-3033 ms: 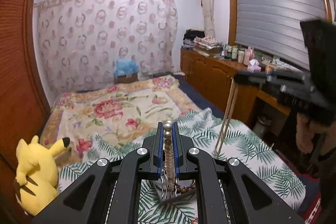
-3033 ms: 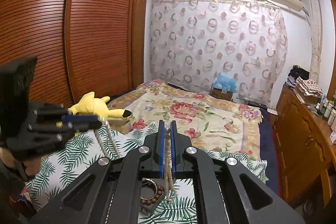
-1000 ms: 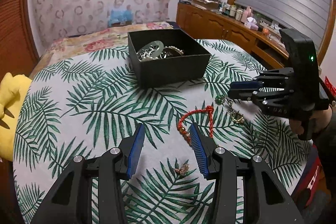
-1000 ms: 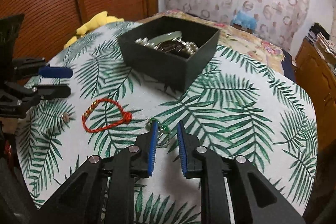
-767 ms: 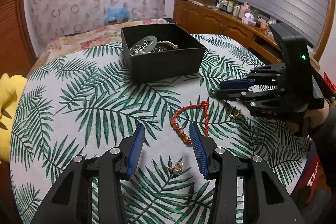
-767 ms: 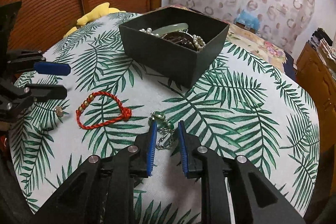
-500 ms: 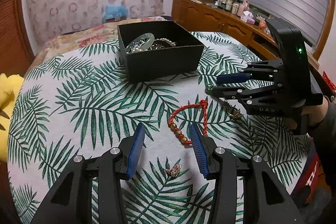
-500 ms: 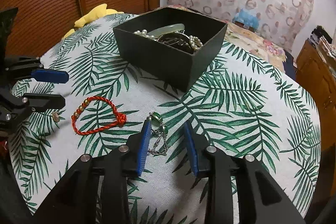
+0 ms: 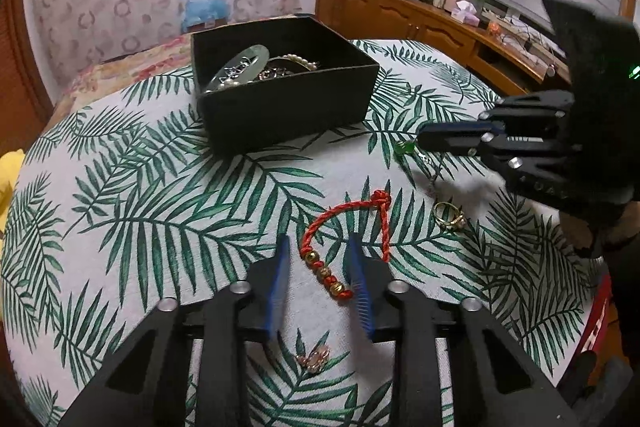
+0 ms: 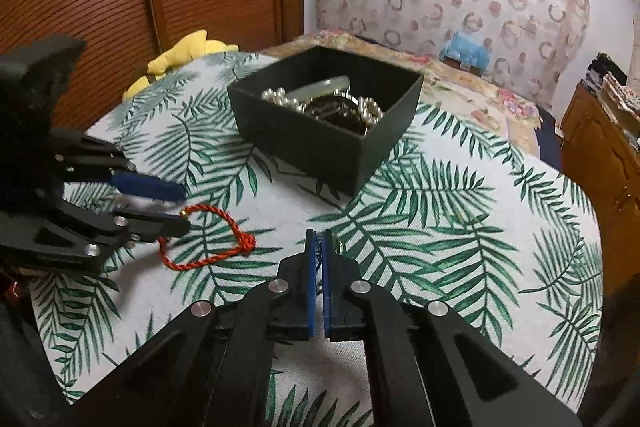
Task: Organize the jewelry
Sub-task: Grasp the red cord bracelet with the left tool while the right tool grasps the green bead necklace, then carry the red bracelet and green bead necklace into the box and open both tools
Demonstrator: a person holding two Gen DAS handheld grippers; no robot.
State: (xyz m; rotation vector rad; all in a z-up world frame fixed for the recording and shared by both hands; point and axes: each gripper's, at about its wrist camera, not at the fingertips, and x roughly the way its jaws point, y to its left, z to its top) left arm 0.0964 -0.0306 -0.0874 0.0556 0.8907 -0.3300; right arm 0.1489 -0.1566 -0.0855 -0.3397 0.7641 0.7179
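Right gripper (image 10: 319, 247) just clenched on green charm (image 9: 407, 147), left gripper (image 9: 318, 259) narrowing, ungripped, round red bracelet (image 9: 347, 227); box (image 9: 288, 107) next, probably.

Soft, even indoor light is cast from above, and only faint shadows are thrown onto the palm-print tablecloth (image 9: 168, 211). Strong fisheye bending is seen toward the edges, with dark vignetted corners. Motion blur is shown on the right gripper (image 9: 416, 143) and the left gripper (image 10: 182, 205); the centres are rendered fairly sharp.
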